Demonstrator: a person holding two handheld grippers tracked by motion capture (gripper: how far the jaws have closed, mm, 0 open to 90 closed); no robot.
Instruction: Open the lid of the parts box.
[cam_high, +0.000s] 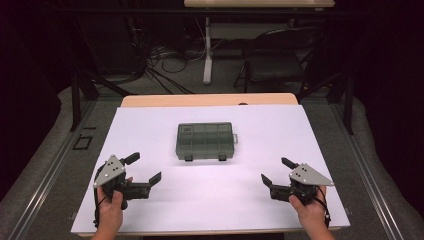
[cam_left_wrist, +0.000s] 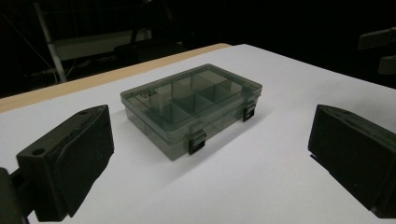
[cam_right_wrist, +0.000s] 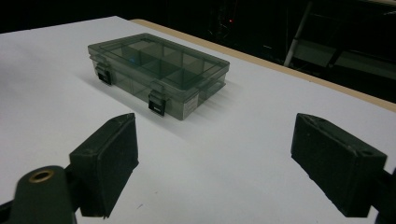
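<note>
Over the white desk (cam_high: 150, 210) in the high view, both hands hold their grippers low, left gripper (cam_high: 146, 168) and right gripper (cam_high: 276, 170) angled inward, fingers apart, nothing between them. Ahead of both lies a shut, smoky translucent organiser box (cam_high: 205, 141). From the left gripper view, its divided compartments look empty and two dark latches (cam_left_wrist: 197, 142) face the fingers. From the right gripper view, the box sits ahead-left of the spread fingers (cam_right_wrist: 109, 163).

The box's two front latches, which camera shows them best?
The left gripper view: both latches on the compartment box are close and clearly closed. The right gripper view shows them too, more side-on. In the high view they are tiny dark tabs.
</note>
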